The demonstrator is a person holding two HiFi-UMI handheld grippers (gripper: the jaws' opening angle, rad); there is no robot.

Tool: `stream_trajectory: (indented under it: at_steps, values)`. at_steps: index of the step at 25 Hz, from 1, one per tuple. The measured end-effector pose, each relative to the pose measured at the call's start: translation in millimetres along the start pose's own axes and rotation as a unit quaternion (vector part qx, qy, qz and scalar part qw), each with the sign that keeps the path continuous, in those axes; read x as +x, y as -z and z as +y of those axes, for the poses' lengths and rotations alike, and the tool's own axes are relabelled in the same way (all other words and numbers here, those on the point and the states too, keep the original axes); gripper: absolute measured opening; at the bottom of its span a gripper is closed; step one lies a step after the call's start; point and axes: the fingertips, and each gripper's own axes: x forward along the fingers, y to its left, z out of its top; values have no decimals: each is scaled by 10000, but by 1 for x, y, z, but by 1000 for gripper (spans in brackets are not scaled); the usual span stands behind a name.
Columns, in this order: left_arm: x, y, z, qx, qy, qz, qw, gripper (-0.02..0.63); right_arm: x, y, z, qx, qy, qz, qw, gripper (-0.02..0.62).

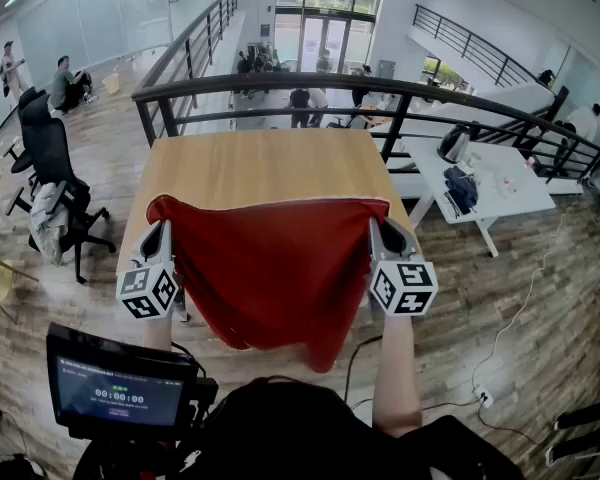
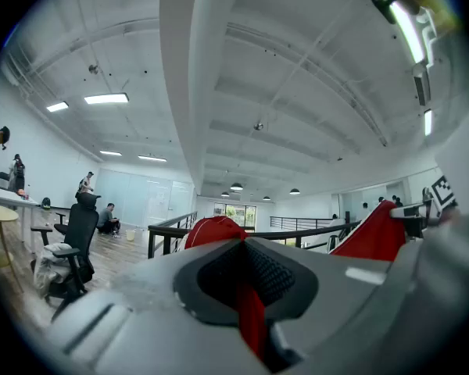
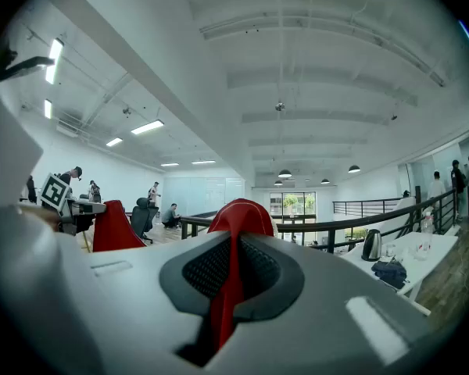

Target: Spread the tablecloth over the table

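Head view: I see the red tablecloth (image 1: 275, 268) stretched between left gripper (image 1: 164, 228) and right gripper (image 1: 376, 226), over the near end of the wooden counter (image 1: 260, 168), rest hanging down. Left gripper view: jaws clamped on a cloth corner. Right gripper view: jaws clamped on the other corner.

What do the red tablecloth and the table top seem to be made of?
Tablecloth: thin soft fabric, matte red; it sags and folds between the left gripper and right gripper, both shut on its top edge. Table: light wood or wood-look laminate, smooth with faint grain lines; cannot tell which.
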Motion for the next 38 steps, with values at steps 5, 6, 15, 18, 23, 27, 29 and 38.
stream_trajectory:
  at_steps: [5, 6, 15, 18, 23, 27, 29, 38]
  values:
    - [0, -2, 2, 26, -18, -32, 10000, 14, 0, -3, -1, 5, 30, -45, 10000, 11]
    - [0, -3, 2, 21, -24, -34, 10000, 14, 0, -3, -2, 10, 38, -41, 10000, 11]
    - [7, -8, 0, 96, 1, 38, 9999, 14, 2, -6, -6, 55, 41, -20, 10000, 11]
    - [9, -14, 0, 135, -52, 35, 9999, 14, 5, -11, -5, 53, -43, -23, 10000, 11]
    - [28, -10, -25, 223, -176, -4, 9996, 14, 9, -3, -40, 96, -186, -72, 9998, 11]
    - [48, -17, -28, 435, -362, -67, 9984, 14, 22, -5, -71, -33, -212, -149, 9997, 11]
    - [53, -19, -24, 570, -473, -29, 9973, 14, 32, -6, -81, -155, -197, -129, 9996, 11]
    - [125, -60, 14, 796, -666, -225, 9944, 14, 111, -35, -113, -186, -50, -413, 9990, 11]
